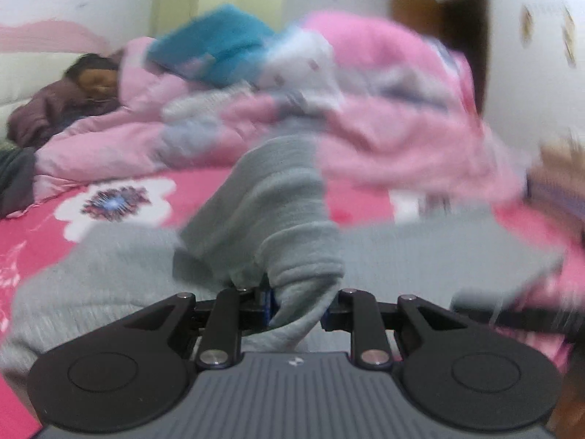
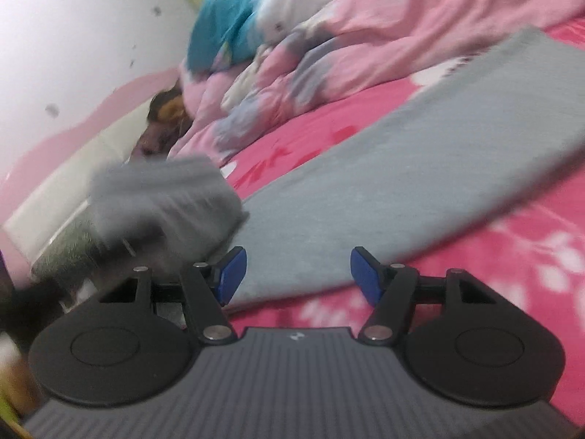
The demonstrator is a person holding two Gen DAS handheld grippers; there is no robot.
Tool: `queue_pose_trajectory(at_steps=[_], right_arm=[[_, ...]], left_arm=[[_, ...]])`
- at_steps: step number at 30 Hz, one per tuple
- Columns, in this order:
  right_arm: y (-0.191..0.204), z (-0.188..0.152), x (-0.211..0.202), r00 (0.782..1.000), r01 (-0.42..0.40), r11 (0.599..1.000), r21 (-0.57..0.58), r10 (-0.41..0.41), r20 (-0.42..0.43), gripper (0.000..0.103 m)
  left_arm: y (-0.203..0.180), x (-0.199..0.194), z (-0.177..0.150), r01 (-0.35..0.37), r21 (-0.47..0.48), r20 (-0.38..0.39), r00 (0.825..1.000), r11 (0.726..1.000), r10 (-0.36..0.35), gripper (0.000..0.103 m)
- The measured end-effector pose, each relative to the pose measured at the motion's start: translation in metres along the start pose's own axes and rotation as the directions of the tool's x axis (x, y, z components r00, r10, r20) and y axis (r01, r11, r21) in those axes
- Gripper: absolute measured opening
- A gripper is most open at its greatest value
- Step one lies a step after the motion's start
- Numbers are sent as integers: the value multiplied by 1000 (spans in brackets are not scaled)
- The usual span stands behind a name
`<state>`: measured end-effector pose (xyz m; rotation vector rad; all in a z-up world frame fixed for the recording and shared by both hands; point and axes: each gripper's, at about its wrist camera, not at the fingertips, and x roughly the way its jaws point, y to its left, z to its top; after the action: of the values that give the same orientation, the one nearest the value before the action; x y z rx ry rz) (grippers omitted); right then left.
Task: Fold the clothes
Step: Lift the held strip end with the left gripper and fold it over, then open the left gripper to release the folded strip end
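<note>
The left gripper [image 1: 298,307] jaws pinch a fold of the grey garment [image 1: 278,226]; the right gripper [image 2: 297,274] jaws stand spread, nothing between them. To fold well, carry the pinched part flat across and line up the edges. The soft, ribbed garment lies along the bed [image 2: 512,256], below the pink duvet [image 2: 420,25].
</note>
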<state>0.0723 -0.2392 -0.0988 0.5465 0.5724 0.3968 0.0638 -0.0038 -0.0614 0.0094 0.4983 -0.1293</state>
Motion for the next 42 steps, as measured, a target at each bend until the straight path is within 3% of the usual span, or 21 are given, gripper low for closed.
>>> queue_pose_trajectory(at_steps=[4,6,8,12,15,21,27,32,37,42], right_arm=[[-10,4,-12,1000,21,1000,17,-21,9,63],[-9,9,-14,1000,12,1000,24,-12,24,63],[-7,14,-13,999,-11,999,38,9,42,63],[-4,23,-4,996,-83,993,80,80,36,63],[-1,24,7,989,-145,981,127,145,13,63],[2,24,21,985,-164,967,194,171,-20,63],[1,28,20,985,-167,966,199,173,-17,63],[-4,25,26,990,-131,971,199,140,-32,59],[-5,23,26,991,-125,978,169,131,-26,54],[-2,25,26,991,-131,984,123,135,-19,50]], left_arm=[[-13,-4,-23,0,109,-48,999,994,5,30],[-4,-8,-23,41,76,-66,997,996,-36,41],[11,-18,-17,136,6,-67,989,991,-135,60],[24,-40,-7,243,-8,-27,969,970,-244,66],[37,-46,3,272,-78,5,962,959,-273,69],[61,-14,31,236,-225,-23,969,945,-247,68],[55,21,45,245,-245,-87,958,938,-273,67],[31,41,56,224,-152,-159,956,963,-247,67],[4,62,66,168,-32,-229,958,985,-171,62],[-4,98,89,121,24,-340,935,992,-106,60]])
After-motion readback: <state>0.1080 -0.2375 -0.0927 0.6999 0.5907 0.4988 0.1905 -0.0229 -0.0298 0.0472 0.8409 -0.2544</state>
